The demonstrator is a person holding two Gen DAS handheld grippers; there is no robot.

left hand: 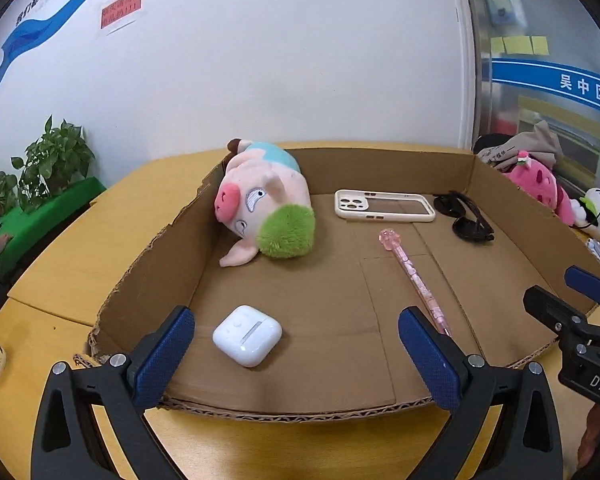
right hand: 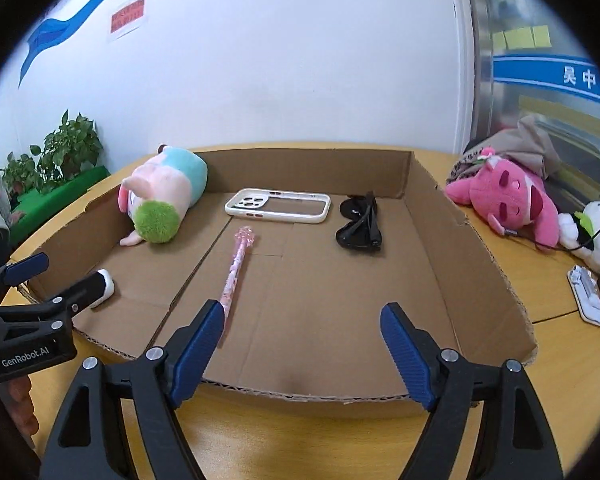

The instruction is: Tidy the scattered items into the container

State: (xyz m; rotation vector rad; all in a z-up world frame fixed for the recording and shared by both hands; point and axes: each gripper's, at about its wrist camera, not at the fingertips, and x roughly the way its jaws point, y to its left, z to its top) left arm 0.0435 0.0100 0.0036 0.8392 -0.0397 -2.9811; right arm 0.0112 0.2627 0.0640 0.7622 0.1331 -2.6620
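Shallow cardboard tray on the yellow table, five items already inside.

Inside the tray: plush pig slumped against the far left wall, cream phone case flat near the far wall, black sunglasses folded just right of the case, pink pen lying lengthwise mid-floor, white earbud case near the front left corner. At the front edge of the tray: left gripper spread wide and empty, earbud case between its fingers untouched; right gripper likewise released, holding nothing. Beyond the tray's right wall: pink plush and white plush on the table.
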